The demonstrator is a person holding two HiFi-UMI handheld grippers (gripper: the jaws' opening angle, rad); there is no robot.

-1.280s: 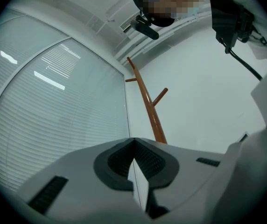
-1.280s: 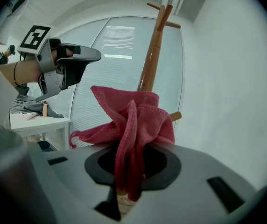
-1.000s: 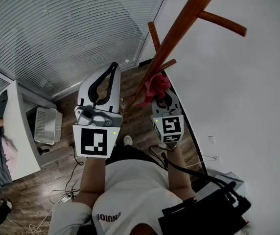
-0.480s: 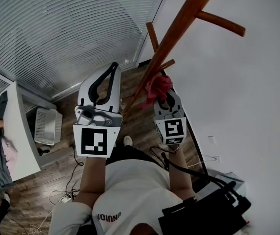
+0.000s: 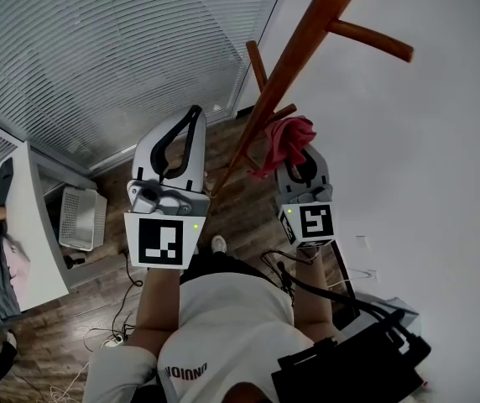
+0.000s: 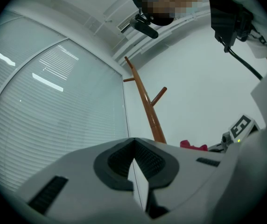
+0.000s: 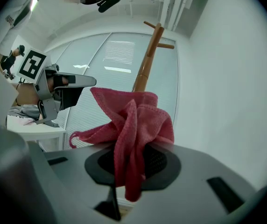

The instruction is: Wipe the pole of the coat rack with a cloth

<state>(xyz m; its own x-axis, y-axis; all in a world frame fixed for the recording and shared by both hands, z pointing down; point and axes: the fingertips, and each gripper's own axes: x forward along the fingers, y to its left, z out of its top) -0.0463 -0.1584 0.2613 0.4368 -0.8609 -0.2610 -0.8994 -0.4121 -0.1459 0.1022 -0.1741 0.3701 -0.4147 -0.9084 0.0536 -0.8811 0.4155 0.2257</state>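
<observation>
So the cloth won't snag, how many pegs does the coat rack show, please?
3 pegs: one upper right, one left, one low beside the cloth. The coat rack is cropped above; more may be hidden.

Over the past second the right gripper (image 5: 300, 159), clamped on the red cloth (image 5: 286, 139), has slid up and to the right beside the coat rack's pole (image 5: 294, 53); the cloth's bulk now hangs on the pole's right side, higher than before.
</observation>
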